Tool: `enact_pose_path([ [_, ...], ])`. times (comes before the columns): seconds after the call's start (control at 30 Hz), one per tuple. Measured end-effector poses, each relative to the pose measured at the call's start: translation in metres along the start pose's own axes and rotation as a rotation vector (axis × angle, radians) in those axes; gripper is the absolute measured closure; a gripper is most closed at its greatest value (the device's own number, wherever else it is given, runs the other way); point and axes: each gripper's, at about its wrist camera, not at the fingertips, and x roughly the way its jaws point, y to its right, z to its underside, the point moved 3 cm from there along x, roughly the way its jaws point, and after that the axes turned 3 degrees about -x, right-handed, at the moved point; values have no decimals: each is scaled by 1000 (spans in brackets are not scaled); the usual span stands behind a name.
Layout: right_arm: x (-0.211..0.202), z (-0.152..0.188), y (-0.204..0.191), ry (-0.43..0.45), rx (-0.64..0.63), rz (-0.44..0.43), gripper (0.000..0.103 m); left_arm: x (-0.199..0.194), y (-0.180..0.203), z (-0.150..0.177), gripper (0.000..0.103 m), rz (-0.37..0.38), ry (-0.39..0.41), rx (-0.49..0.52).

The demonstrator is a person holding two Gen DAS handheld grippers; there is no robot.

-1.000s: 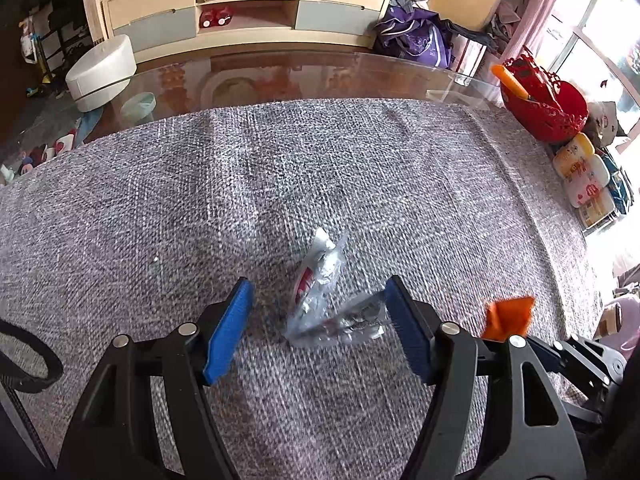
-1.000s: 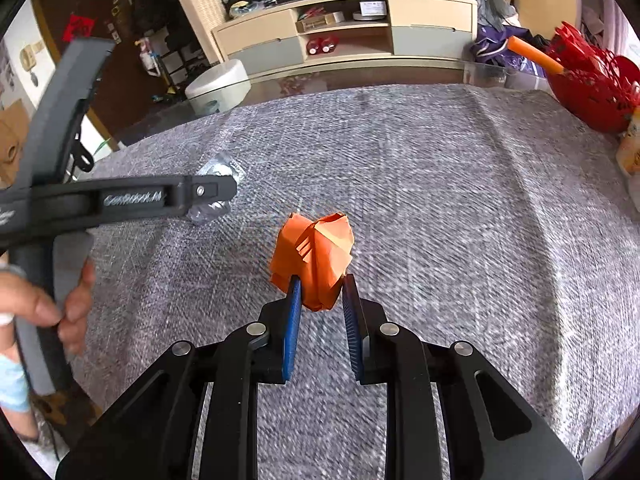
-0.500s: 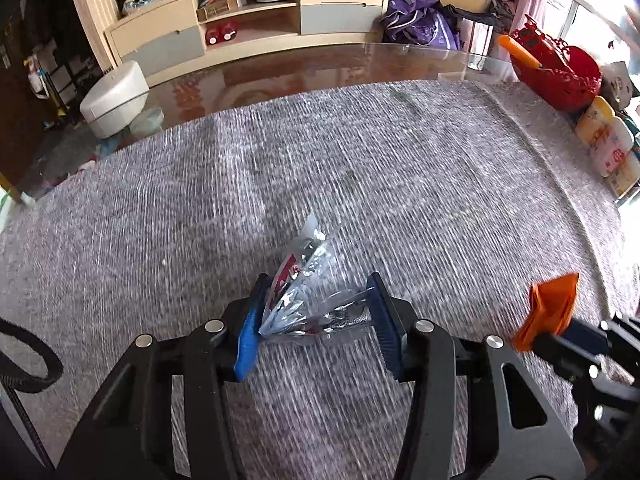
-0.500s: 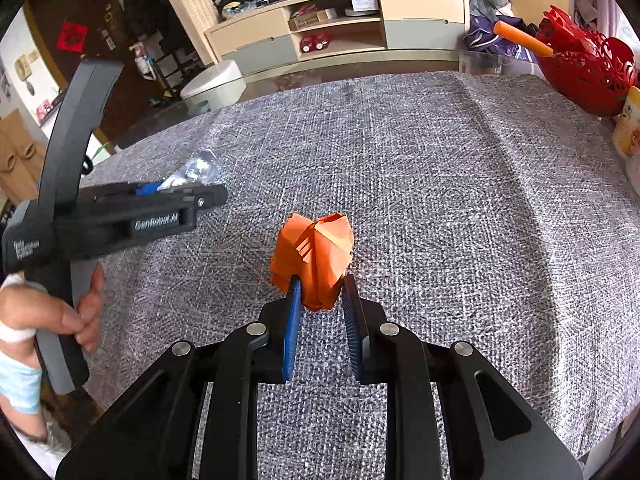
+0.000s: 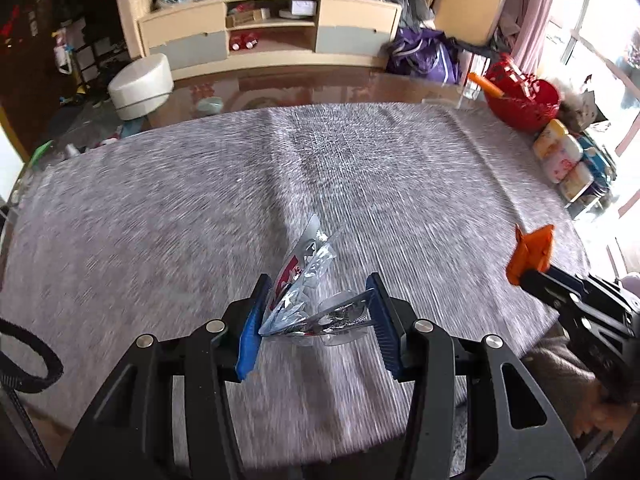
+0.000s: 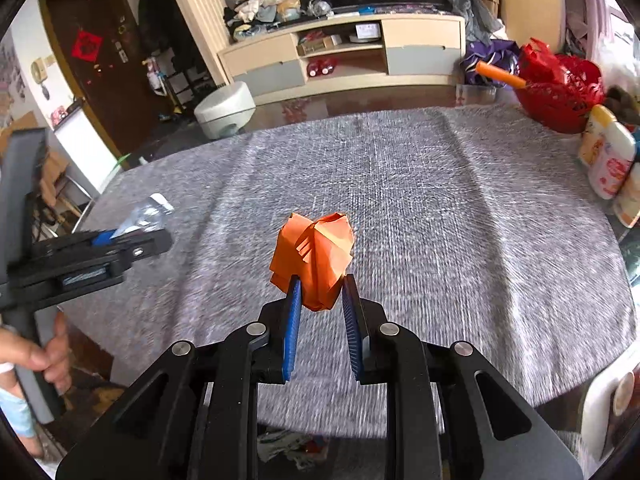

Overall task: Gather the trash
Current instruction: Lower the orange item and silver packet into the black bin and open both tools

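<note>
The left gripper [image 5: 316, 320] has its blue fingers [image 5: 250, 332] clenched on a crumpled clear plastic wrapper [image 5: 308, 292] with a red-and-white label, carried above the grey cloth [image 5: 200, 208] that covers the counter. The right gripper [image 6: 320, 308] grasps a crumpled piece of orange paper [image 6: 314, 252] between its fingers [image 6: 292, 320], also raised over the cloth. Seen from the left wrist, the orange paper sits to the right of the wrapper, well apart from it. A red basket [image 5: 524, 100] stands at the cloth's far right corner, with pale bottles [image 5: 560, 160] just beside it along the right edge.
</note>
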Motion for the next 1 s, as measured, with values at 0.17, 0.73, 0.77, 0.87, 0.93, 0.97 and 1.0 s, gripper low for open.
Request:
enact_pose_path([
  [0.17,-31,18,-15,18,-34,4,81,-59,2,40,57,-8,49,-3],
  [0.73,-71,110,-56,-21,-120,-20,81,-106,13,177,57,9,39,-11],
  [0.77,-69,115,-57,-31,-121,-20,81,-101,13,186,57,13,24,-16],
  [0.87,-61,131,-61,-62,-127,-22,81,-88,12,205,57,22,-11,-26],
  [0.93,-52,142,-63,-89,-126,-26,81,-79,12,217,57,29,-34,-31],
  [0.97,-48,146,-63,-102,-124,-29,81,-75,11,222,57,31,-46,-34],
  [1.0,-42,152,-64,-120,-119,-36,81,-70,11,226,57,33,-57,-36],
])
